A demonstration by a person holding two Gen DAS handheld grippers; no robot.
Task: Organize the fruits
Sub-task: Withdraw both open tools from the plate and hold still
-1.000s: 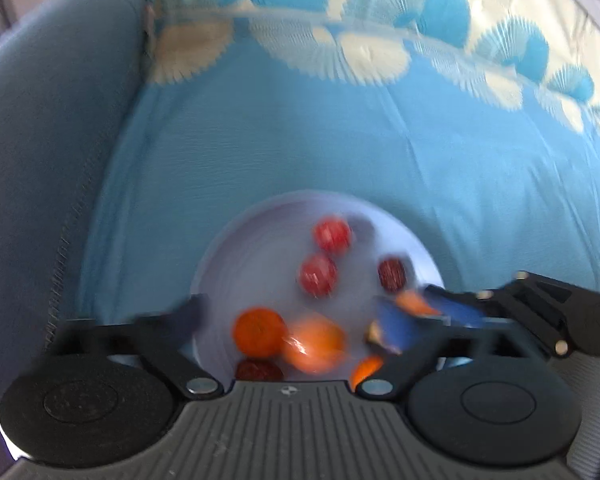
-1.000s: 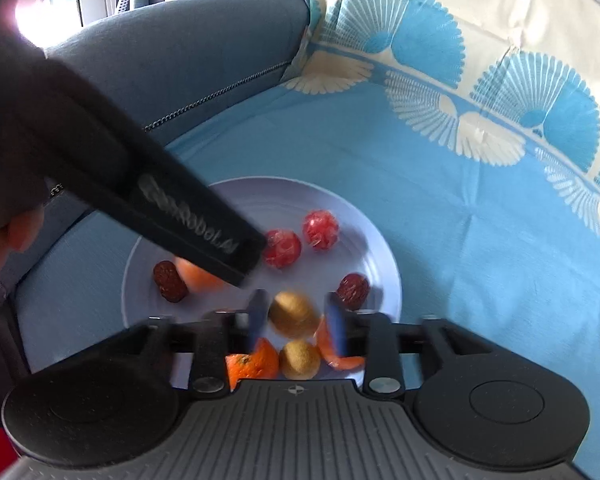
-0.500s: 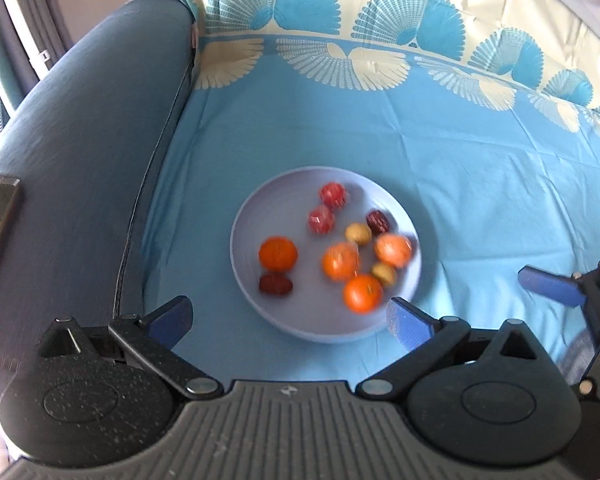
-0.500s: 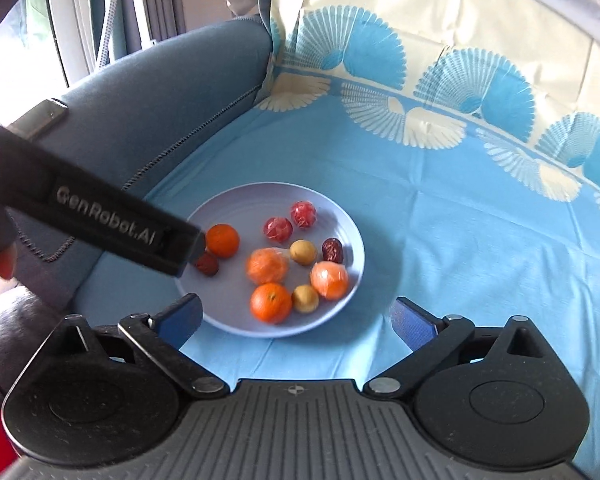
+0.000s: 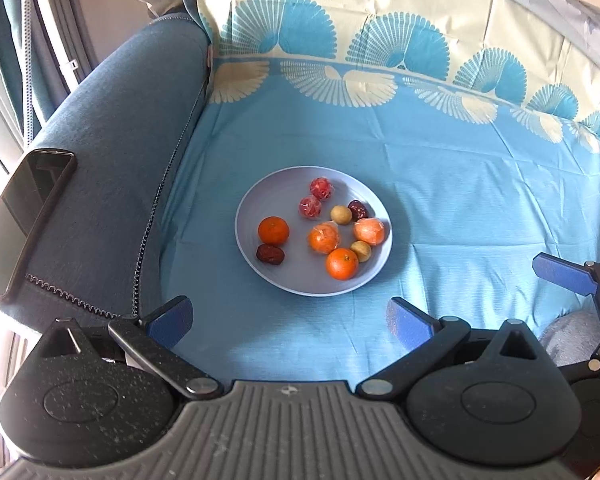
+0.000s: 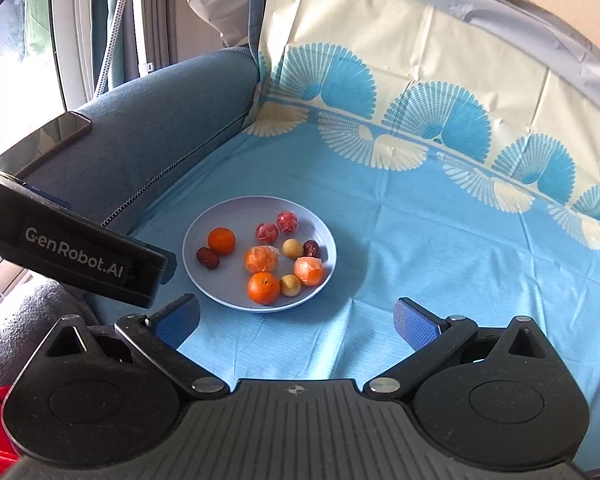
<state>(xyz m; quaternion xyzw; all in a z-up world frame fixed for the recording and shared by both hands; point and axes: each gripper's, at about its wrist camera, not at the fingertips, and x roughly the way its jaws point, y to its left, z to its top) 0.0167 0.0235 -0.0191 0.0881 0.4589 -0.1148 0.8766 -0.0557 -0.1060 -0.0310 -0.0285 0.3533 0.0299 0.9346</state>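
Both cameras sit just behind their own spread jaws and look steeply down from above at the blue cloth (image 5: 440, 184). The left wrist view faces the plate of fruit (image 5: 260, 200) from nearly overhead. The right wrist view sees the same plate (image 6: 228, 216) from the right side, less steeply, with the sofa arm (image 6: 160, 120) shared.

Blue sofa (image 5: 112, 152) under patterned cloth (image 5: 440, 168), perhaps beside a bright window (image 6: 16, 40).
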